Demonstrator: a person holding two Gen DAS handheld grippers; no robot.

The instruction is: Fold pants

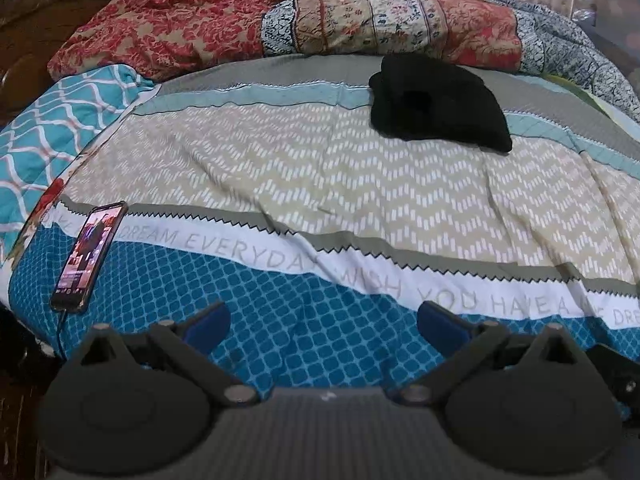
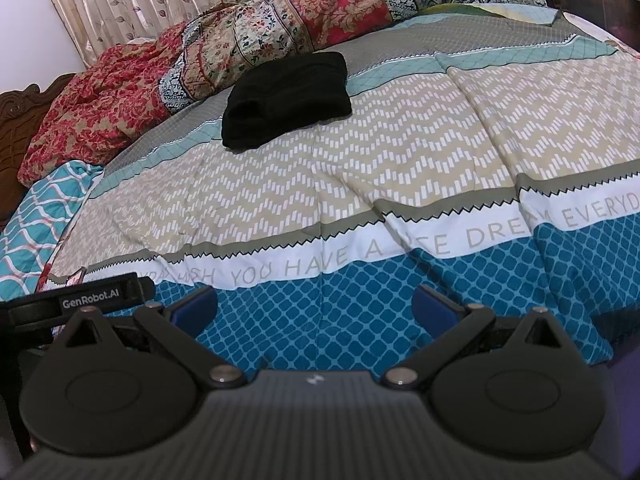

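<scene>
Black pants (image 1: 438, 102) lie folded in a bundle on far part of bedspread (image 1: 320, 184), next to the red floral quilt (image 1: 280, 20), well away from both grippers. Left gripper (image 1: 323, 326): fingers wide, empty, over blue edge. Right gripper (image 2: 316, 306): same, wide, empty. Phone (image 1: 90, 256) lit, near left edge w/ cable.

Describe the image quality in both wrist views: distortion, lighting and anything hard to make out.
Left wrist view: fisheye bends the bedspread stripes; lighting soft, even; black pants show little fold detail; phone screen readable only as a blur. Right wrist view: same curving; pants equally dark; corners dim.
</scene>
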